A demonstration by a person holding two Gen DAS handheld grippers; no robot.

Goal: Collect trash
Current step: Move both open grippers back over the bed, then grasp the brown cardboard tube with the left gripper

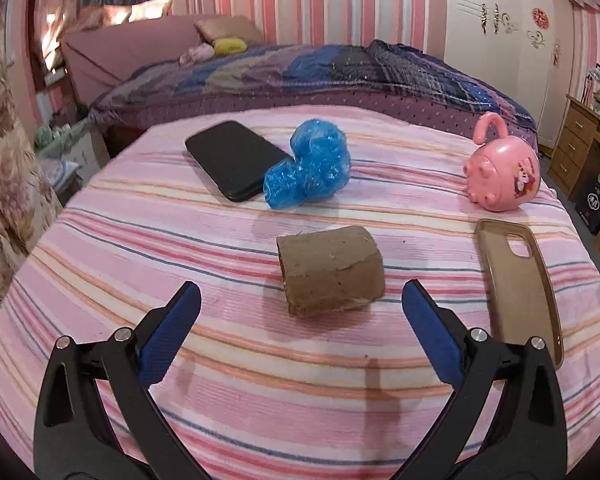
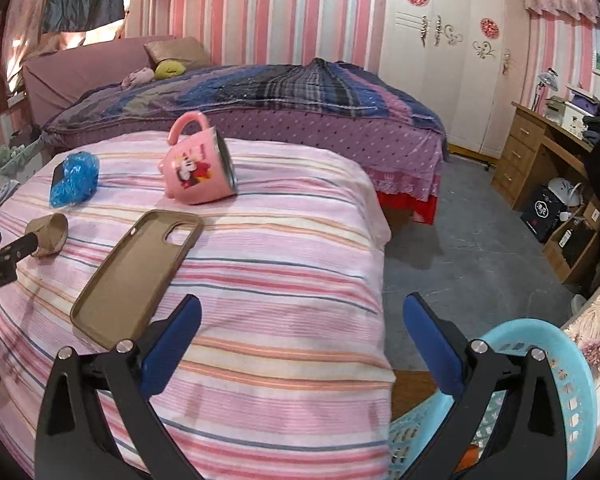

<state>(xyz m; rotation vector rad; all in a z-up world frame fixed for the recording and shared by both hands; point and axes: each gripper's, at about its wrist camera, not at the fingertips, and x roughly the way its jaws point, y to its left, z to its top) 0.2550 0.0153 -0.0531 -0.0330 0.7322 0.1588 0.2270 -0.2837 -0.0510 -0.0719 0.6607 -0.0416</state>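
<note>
A brown cardboard tube (image 1: 330, 272) lies on its side on the pink striped cloth (image 1: 260, 360), just ahead of my left gripper (image 1: 302, 300), which is open with its blue pads on either side and short of the tube. Farther back sits a crumpled blue plastic wad (image 1: 310, 166). In the right wrist view the tube (image 2: 50, 234) and the blue wad (image 2: 76, 178) lie far left, with the left gripper's fingertips (image 2: 26, 243) at the tube. My right gripper (image 2: 302, 308) is open and empty over the cloth's right edge. A light blue basket (image 2: 540, 380) stands below it on the floor.
A black phone (image 1: 236, 158) touches the blue wad. A pink cartoon mug (image 2: 198, 168) lies tipped over, and a tan phone case (image 2: 136, 276) lies beside it. Behind are a bed (image 2: 260, 92), a white wardrobe (image 2: 452, 60) and a wooden desk (image 2: 540, 160). Grey floor lies to the right.
</note>
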